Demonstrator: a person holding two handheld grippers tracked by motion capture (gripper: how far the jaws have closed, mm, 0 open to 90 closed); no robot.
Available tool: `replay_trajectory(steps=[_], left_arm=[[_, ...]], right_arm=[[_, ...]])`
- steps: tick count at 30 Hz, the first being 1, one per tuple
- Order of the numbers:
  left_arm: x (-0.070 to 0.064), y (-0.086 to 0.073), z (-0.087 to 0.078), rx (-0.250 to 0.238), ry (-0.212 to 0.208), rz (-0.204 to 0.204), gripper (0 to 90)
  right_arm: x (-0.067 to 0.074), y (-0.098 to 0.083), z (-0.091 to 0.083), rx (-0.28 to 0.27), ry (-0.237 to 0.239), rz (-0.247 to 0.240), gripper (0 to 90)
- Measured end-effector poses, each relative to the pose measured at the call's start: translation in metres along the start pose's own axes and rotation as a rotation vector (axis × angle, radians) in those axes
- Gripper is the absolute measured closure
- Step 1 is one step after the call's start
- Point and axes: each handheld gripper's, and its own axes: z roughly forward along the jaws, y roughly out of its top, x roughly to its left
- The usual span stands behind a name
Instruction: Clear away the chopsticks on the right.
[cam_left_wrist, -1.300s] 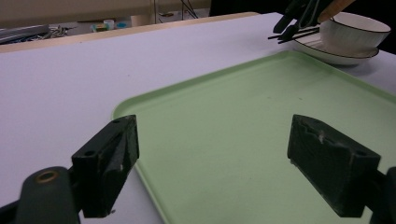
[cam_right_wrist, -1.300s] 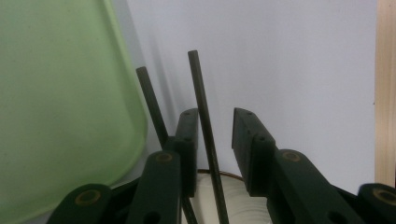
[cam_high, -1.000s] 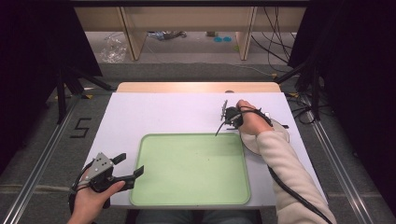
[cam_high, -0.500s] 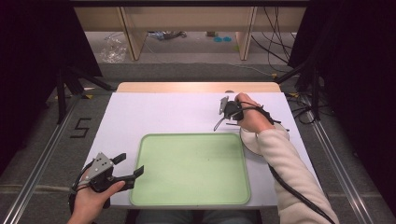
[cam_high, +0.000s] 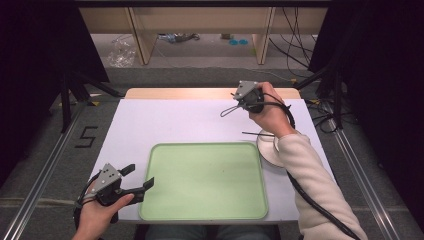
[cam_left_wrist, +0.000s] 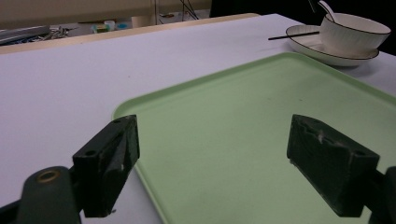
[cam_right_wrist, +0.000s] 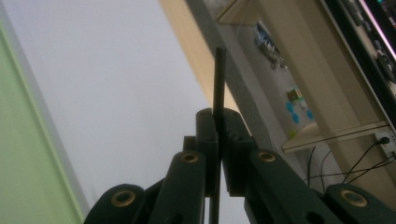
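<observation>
The right gripper (cam_high: 235, 107) pinches one chopstick (cam_right_wrist: 218, 79), upright between closed jaws, right of the tray (cam_high: 205, 215); the left gripper (cam_high: 137, 179) rests open.

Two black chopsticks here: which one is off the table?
The chopstick clamped between the right gripper's shut jaws, lifted off the table. The other chopstick lies across the plate.

Green tray (cam_high: 205, 180) at counter (cam_high: 165, 122) centre; right hand-held gripper (cam_high: 239, 102) raised at one o'clock, left hand-held gripper (cam_high: 140, 178) at seven.
</observation>
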Motion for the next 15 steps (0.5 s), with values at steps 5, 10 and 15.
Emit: replay_trajectory(steps=[5,10,15], left_arm=[[-0.001,0.000,0.000,0.008,-0.003,-0.016,16.9],[-0.001,-0.001,0.000,0.009,-0.005,-0.017,17.0],[-0.001,-0.001,0.000,0.013,-0.004,-0.013,17.0]], right_arm=[[-0.012,0.007,-0.017,-0.105,-0.026,0.165,88.0],[-0.017,0.010,-0.028,-0.161,-0.002,0.300,88.0],[-0.012,0.012,-0.039,-0.138,0.076,0.499,88.0]])
